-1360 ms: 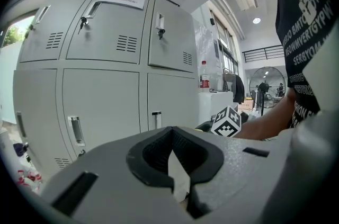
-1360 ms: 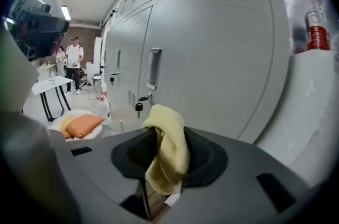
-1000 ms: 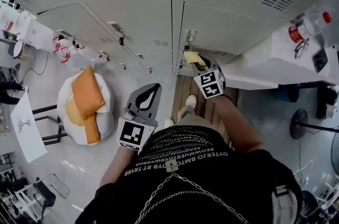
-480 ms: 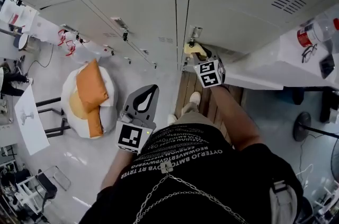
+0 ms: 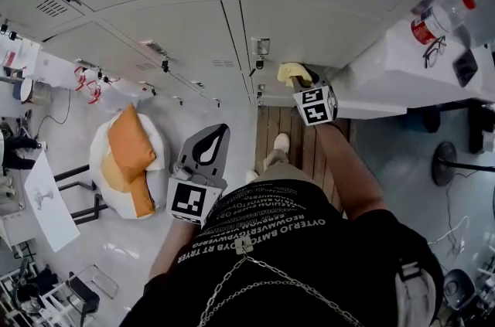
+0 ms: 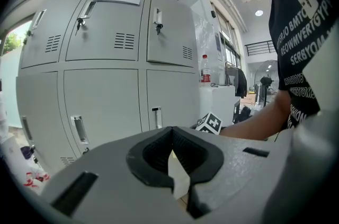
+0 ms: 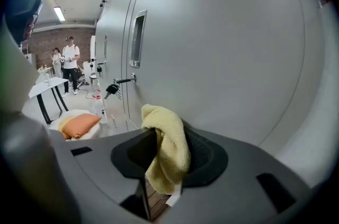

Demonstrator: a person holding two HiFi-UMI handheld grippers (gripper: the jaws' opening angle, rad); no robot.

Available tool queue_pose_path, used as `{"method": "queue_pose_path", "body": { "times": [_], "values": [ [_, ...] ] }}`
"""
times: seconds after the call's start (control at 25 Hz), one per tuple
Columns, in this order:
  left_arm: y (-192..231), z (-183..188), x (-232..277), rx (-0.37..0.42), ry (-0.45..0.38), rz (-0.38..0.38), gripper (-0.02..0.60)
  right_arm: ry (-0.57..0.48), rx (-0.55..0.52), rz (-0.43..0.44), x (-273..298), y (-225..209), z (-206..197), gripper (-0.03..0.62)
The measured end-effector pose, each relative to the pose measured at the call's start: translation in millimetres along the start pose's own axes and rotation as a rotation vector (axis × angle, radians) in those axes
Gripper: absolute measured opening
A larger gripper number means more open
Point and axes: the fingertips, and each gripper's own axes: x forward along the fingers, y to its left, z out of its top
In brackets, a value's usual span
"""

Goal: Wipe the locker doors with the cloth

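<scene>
Since one cloth does the wiping, we hold the left tongs [image 5: 217,136] low in the lower middle of the head view, close to our body. Their jaws are together on nothing, and they sit clear of the work. Higher up, right of centre, the right tongs [image 5: 300,80] are clamped on the yellow cloth [image 5: 289,71]. A fold stands proud of the jaws so that soft fabric, not plastic, meets the metal. The cloth is right at the foot of the bottom-row locker door [image 5: 325,24], but we cannot tell whether it touches. Farther along, at the left of the right gripper view, a key [image 7: 112,89] hangs from a lock. We judge that any sweep that way should steer round it.
</scene>
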Motion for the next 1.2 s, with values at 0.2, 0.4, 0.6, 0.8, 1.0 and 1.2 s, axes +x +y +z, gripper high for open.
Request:
{"method": "queue_pose_path", "body": {
  "times": [0.2,0.4,0.6,0.8,1.0,1.2],
  "values": [
    [-8,7,0,0.015,-0.011,-0.021,0.005,0.035,0.026,-0.083,-14,-34,-19,0.123],
    [-16,9,-11,0.034,-0.011,-0.028,0.005,0.075,0.059,-0.160,-31,-60,-41,0.123],
    [-22,14,-23,0.027,-0.037,-0.025,0.005,0.047,0.052,-0.165,-56,-58,-43,0.123],
    [-34,22,-34,0.028,-0.074,-0.047,0.005,-0.043,0.083,-0.109,-108,-34,-29,0.123],
    [-43,21,-53,0.042,-0.093,-0.067,0.005,-0.170,0.077,-0.092,-181,-6,5,0.112],
    [-54,18,-67,0.026,-0.109,-0.091,0.006,-0.316,0.052,-0.065,-250,27,41,0.109]
  ]
}}
